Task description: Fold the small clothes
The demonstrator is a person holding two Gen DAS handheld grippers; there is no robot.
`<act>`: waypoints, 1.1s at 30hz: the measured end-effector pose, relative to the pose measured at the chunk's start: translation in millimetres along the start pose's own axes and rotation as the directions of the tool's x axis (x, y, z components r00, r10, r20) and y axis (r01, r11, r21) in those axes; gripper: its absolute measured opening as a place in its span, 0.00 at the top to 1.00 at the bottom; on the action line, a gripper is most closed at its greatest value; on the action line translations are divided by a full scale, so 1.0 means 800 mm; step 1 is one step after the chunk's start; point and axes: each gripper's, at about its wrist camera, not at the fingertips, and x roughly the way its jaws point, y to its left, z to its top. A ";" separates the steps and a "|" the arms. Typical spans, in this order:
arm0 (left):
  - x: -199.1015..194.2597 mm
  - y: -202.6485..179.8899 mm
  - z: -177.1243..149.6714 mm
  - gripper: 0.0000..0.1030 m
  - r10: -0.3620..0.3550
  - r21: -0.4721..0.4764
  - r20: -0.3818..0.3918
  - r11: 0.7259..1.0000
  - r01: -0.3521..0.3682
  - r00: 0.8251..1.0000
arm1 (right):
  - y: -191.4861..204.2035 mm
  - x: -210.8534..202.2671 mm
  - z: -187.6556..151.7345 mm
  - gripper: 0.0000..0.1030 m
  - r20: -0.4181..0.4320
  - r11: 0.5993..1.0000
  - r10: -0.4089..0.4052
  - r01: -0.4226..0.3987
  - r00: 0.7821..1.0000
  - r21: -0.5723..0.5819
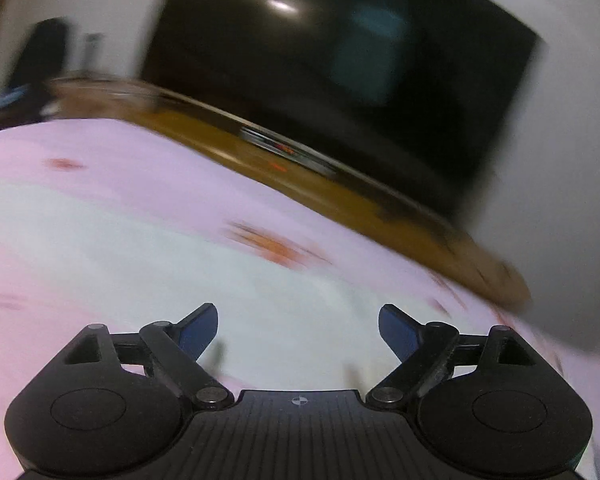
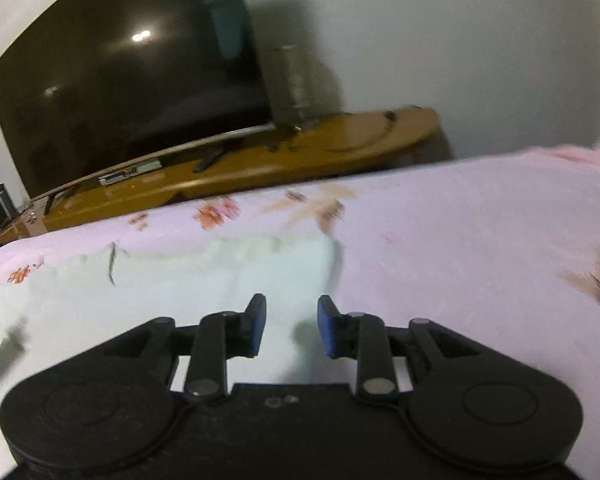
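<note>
A pale mint-white small garment [image 2: 180, 284] lies flat on the pink flowered bedsheet [image 2: 460, 240]. In the left wrist view, which is blurred by motion, the garment [image 1: 140, 248] fills the middle under my left gripper [image 1: 298, 320], whose blue-padded fingers stand wide apart with nothing between them. My right gripper [image 2: 291, 320] hovers over the garment near its right edge [image 2: 332, 264]. Its jaws are parted by a narrow gap and hold nothing.
Beyond the bed's far edge stands a low wooden TV stand [image 2: 300, 156] with a large dark television [image 2: 132, 72] against a white wall. A clear glass jar [image 2: 292, 80] sits on the stand to the right of the screen. Dark objects [image 1: 40, 60] stand at far left.
</note>
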 end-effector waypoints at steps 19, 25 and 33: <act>-0.005 0.265 0.008 0.83 0.108 -0.771 0.048 0.637 -0.032 0.993 | -0.033 -0.054 -0.041 0.71 -0.042 0.990 0.009 -0.003 0.999 0.139; -0.029 0.250 0.024 0.30 0.119 -0.717 0.111 0.697 -0.004 0.987 | -0.037 -0.056 -0.040 0.71 -0.047 0.989 0.006 0.002 0.999 0.151; -0.013 0.258 0.048 0.46 0.139 -0.659 0.074 0.750 -0.056 0.987 | -0.034 -0.053 -0.040 0.71 -0.046 0.989 0.011 -0.004 0.999 0.146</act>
